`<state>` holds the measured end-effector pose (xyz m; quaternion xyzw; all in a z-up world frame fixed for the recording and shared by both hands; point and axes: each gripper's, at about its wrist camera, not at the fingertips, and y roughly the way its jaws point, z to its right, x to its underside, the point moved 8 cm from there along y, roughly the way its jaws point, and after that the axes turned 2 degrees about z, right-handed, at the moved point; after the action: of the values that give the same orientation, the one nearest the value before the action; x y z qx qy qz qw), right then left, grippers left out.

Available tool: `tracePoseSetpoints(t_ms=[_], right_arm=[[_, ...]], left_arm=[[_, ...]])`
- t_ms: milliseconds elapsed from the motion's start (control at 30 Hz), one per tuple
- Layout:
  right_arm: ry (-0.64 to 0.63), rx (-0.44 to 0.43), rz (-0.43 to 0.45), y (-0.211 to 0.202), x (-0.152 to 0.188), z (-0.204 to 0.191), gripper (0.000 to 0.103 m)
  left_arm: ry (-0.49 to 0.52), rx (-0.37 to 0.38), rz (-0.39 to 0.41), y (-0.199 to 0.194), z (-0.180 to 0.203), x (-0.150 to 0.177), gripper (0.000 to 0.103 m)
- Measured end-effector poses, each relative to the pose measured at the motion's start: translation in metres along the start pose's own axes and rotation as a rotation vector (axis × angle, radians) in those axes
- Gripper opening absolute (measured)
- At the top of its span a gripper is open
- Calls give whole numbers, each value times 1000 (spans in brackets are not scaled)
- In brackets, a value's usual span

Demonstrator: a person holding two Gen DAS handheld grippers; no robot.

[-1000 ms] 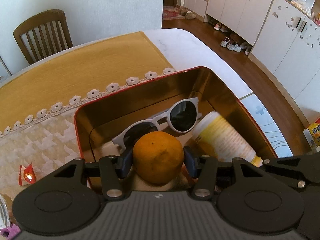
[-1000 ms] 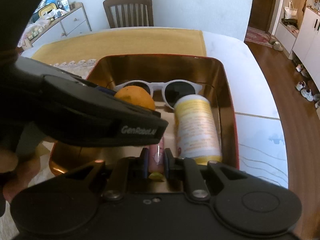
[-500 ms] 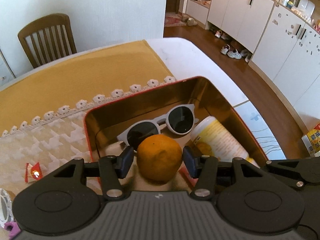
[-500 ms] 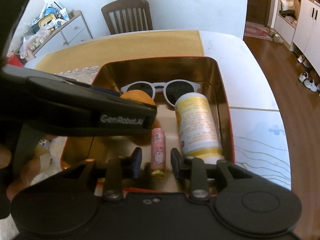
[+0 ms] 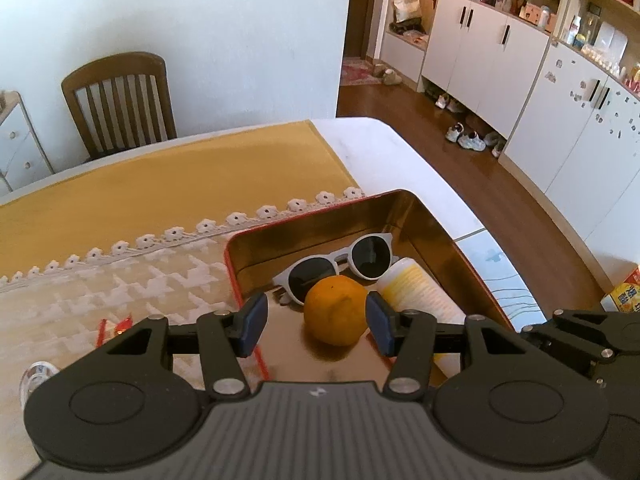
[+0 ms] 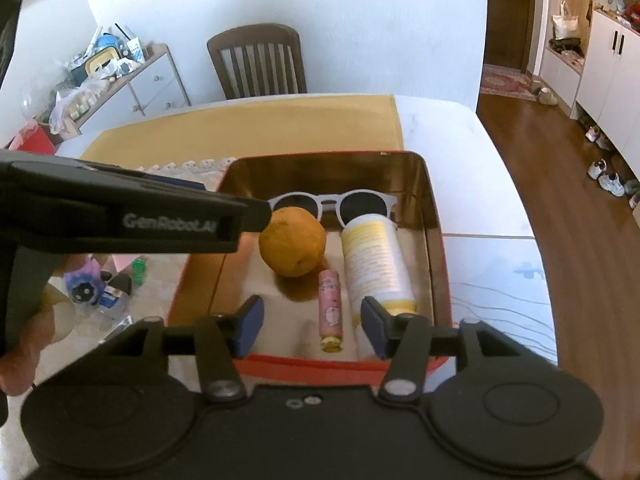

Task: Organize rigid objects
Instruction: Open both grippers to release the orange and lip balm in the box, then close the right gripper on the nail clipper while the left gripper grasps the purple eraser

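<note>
The orange (image 6: 292, 242) lies in the red tin (image 6: 436, 216) beside the white sunglasses (image 6: 332, 204), a yellow-labelled bottle (image 6: 376, 260) and a small pink tube (image 6: 330, 306). The left gripper (image 5: 314, 320) stands open above it, touching nothing. The right gripper (image 6: 310, 326) has just been opening, with the tube lying loose below its jaws

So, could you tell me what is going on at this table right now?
A person is packing small things into a red tin with two handheld tools. The orange, pink tube, white sunglasses and yellow-labelled bottle all lie inside. The left tool stands open above the orange; the right tool has just been opening, with nothing gripped.
</note>
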<state>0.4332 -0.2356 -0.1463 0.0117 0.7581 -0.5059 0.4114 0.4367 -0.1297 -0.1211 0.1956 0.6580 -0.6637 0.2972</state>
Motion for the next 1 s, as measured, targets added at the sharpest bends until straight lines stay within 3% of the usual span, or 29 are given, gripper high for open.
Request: tracePoseSetpoints(t_ms=[100,200,300,400,667,1000], right_arm=[[2,4,18,-9,-1,-3,61],[-1,11,37,-17,-1,-8,64],[0,13,48,-23,-2,-13,70],[-7,15,63,-31,-2,-22,75],[-17,14,108,-43,0,-51,99],[-14,23,138,-47,6,-99,103]], left_arm=[[11,3,17,-14,-2,2,53],[10,12,37,-29,-6,6,65],[6,25,62,-43,-13,11,65],[-11,35,74,-55,-23,16,73],[-36,54,114,-85,-57,34,80],[-10,50,123,-116,-110,61,81]])
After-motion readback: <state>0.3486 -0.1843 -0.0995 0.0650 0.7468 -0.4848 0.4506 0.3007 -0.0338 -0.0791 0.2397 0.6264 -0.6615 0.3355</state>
